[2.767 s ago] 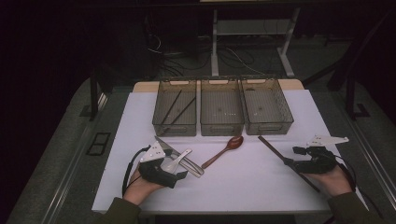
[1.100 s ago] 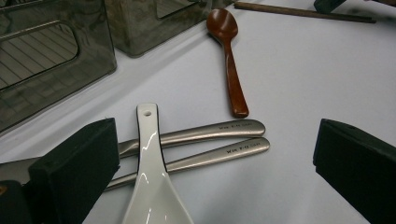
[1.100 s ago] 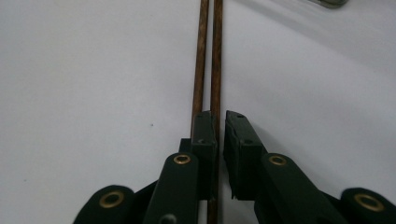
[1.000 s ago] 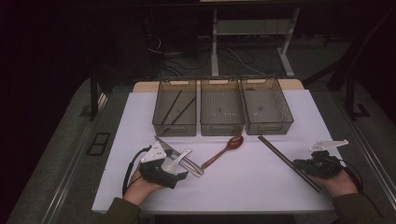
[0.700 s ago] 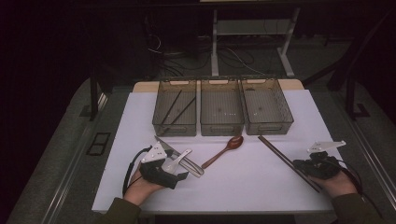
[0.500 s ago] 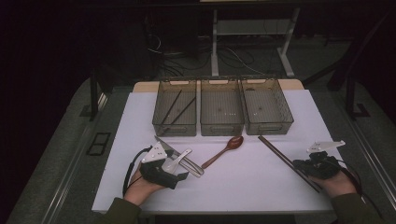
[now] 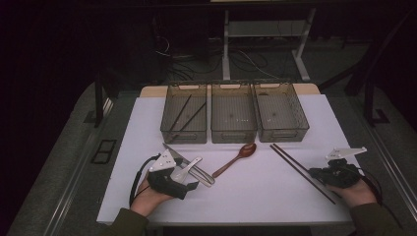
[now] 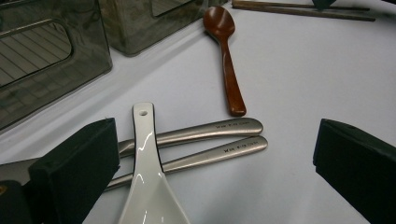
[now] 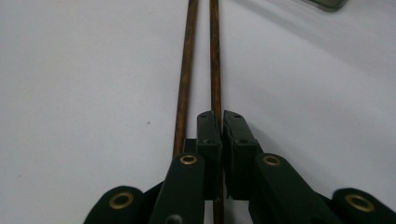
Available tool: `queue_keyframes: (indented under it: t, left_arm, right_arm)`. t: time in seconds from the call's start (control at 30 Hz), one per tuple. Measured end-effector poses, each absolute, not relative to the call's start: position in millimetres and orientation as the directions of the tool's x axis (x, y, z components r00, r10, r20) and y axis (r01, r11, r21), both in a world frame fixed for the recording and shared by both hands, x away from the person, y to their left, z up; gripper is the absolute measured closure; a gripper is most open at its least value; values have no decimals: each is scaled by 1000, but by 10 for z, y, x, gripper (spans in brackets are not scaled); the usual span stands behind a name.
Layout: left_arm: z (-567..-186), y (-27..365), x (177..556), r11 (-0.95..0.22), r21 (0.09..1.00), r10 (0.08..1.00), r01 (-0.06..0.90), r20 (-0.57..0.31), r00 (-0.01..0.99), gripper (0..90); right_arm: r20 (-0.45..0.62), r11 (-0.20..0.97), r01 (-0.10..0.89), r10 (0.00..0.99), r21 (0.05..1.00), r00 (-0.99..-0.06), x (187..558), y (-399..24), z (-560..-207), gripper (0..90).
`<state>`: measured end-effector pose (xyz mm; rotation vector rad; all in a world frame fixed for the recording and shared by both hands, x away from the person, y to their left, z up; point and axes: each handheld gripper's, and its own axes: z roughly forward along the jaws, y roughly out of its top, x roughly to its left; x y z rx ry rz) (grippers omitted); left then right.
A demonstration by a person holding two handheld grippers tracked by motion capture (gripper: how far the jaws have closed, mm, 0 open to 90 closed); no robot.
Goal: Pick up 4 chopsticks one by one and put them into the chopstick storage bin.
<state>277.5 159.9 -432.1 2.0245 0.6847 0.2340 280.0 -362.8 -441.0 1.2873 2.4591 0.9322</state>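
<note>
Right gripper [image 9: 222, 122], near edge of the white desk [image 7: 147, 123], right of the wooden spoon: jaws clenched on one chopstick [image 9: 215, 56] of a brown pair. The pads have just been closing the last bit onto it. The second chopstick [image 9: 186, 70] lies just beside the held one, outside the jaws, on the desk. In the high view the right gripper [image 7: 314, 173] sits at the near end of the pair, which runs diagonally away toward the spoon's bowl end.

Left gripper [image 7: 189, 178], left of the wooden spoon [image 7: 236, 159] at the near edge: jaws released, standing wide. Between them, untouched, lie a white ceramic spoon [image 8: 147, 177] and two metal handles [image 8: 210, 140]; the ceramic spoon lies across the handles. The handle tips end just short of the wooden spoon's handle end.

Wooden spoon, mid-desk, lies flat, bowl pointing away.

Beyond the spoon: three clear bins in a row, touching side to side. Left bin [image 7: 169, 123] holds two dark sticks lying slantwise. Middle bin [image 7: 233, 132] sits straight behind the spoon; right bin [image 7: 301, 118] beside it.
</note>
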Motion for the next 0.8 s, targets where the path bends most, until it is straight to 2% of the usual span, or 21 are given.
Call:
queue_keyframes:
  t: [0.8]
  left_arm:
    - [-4321, 1603, 2777, -394, 840, 552, 373, -108, 827, 0]
  right_arm:
    - [128, 375, 615, 776, 694, -618, 2743, -3746, -4215, 854]
